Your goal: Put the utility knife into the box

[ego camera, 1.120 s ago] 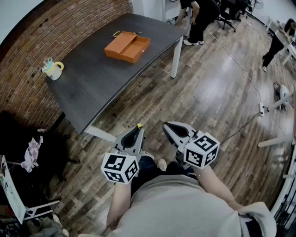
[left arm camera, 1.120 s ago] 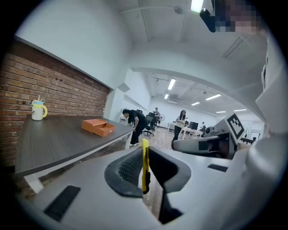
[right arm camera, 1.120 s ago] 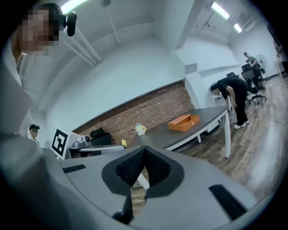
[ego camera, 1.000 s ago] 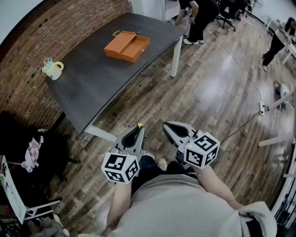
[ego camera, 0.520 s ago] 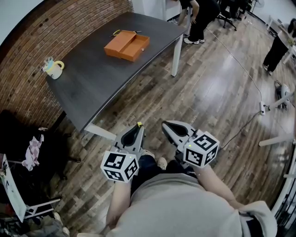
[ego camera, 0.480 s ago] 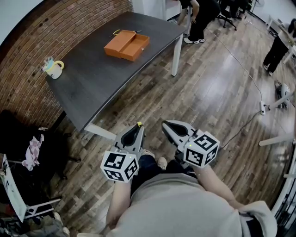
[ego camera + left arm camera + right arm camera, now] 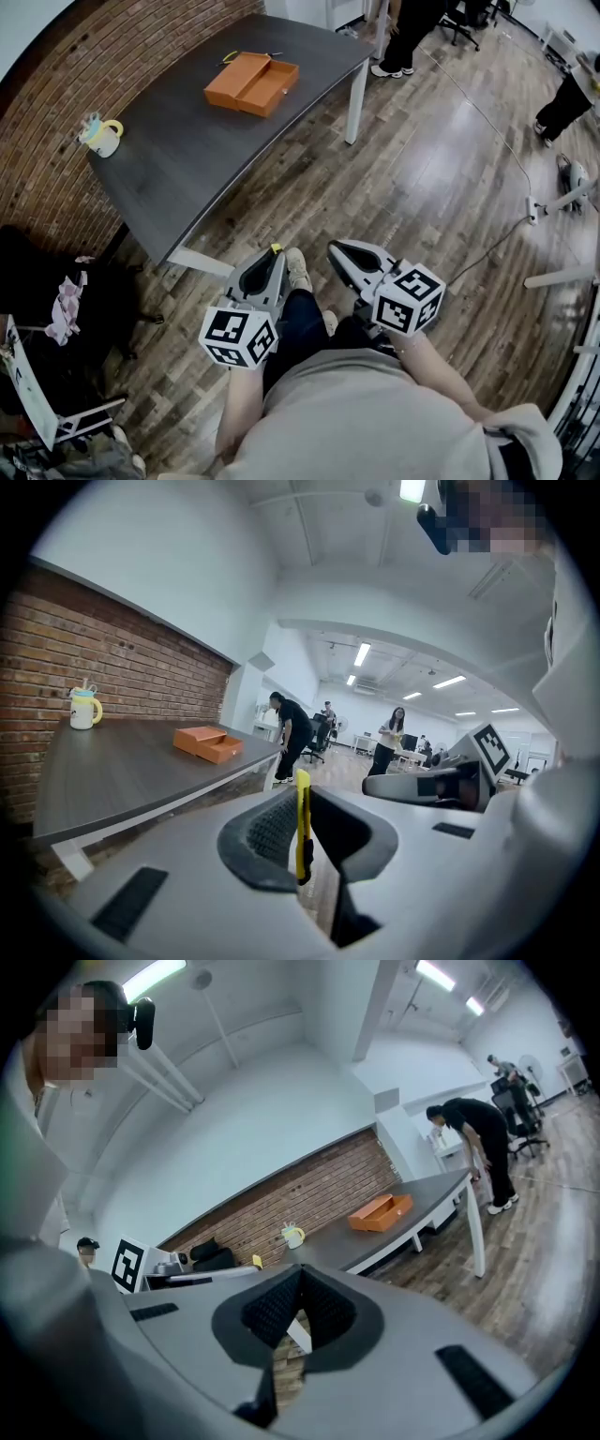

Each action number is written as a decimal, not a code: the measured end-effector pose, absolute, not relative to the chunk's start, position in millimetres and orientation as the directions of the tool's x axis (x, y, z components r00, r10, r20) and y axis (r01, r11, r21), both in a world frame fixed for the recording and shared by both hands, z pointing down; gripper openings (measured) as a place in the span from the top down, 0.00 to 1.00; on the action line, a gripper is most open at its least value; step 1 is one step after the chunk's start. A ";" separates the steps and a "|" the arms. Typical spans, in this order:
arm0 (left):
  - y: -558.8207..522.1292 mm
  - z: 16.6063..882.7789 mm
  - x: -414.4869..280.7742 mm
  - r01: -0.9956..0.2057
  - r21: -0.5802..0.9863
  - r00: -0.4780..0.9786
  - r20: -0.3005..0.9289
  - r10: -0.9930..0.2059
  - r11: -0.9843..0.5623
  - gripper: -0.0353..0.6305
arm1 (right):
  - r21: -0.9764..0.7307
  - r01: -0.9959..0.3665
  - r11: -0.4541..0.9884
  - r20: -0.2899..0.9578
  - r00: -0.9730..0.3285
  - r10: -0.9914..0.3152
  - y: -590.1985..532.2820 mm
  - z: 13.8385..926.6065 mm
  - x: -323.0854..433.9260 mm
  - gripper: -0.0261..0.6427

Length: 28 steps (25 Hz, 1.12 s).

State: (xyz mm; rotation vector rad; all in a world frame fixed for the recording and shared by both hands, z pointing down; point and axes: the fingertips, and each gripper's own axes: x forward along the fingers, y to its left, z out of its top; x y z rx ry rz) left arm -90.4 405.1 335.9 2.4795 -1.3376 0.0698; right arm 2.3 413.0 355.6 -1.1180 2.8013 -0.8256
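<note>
Left gripper (image 7: 300, 829) clamped on a slim yellow plastic utility knife (image 7: 302, 808), held upright and edge-on between the ribbed jaws, evidently for carrying. The open orange rectangular box (image 7: 251, 82) lies on the dark grey table (image 7: 178, 169), well apart. Right gripper (image 7: 296, 1309) closed, empty. The knife shows a narrow yellow edge and a dark slider.

The head view looks steeply down from above the person onto the floor (image 7: 422, 187) and the distant surface (image 7: 187, 159). Both gripper views sit low, facing forward along their fingers (image 7: 267, 832); all three share that surface and the orange box (image 7: 251, 82).
</note>
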 end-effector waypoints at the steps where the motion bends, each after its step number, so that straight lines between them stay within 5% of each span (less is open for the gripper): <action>1: 402.2 338.2 -90.2 -0.821 0.261 0.559 0.197 -0.805 -0.507 0.86 | -0.482 -0.635 0.603 0.182 -0.746 -0.641 411.6 358.1 2.8 0.95; 28: 129.0 327.3 -101.2 -0.742 0.262 0.664 0.161 -0.730 -0.617 0.86 | -0.472 -0.699 0.538 0.196 -0.678 -0.708 156.1 358.4 -8.4 0.95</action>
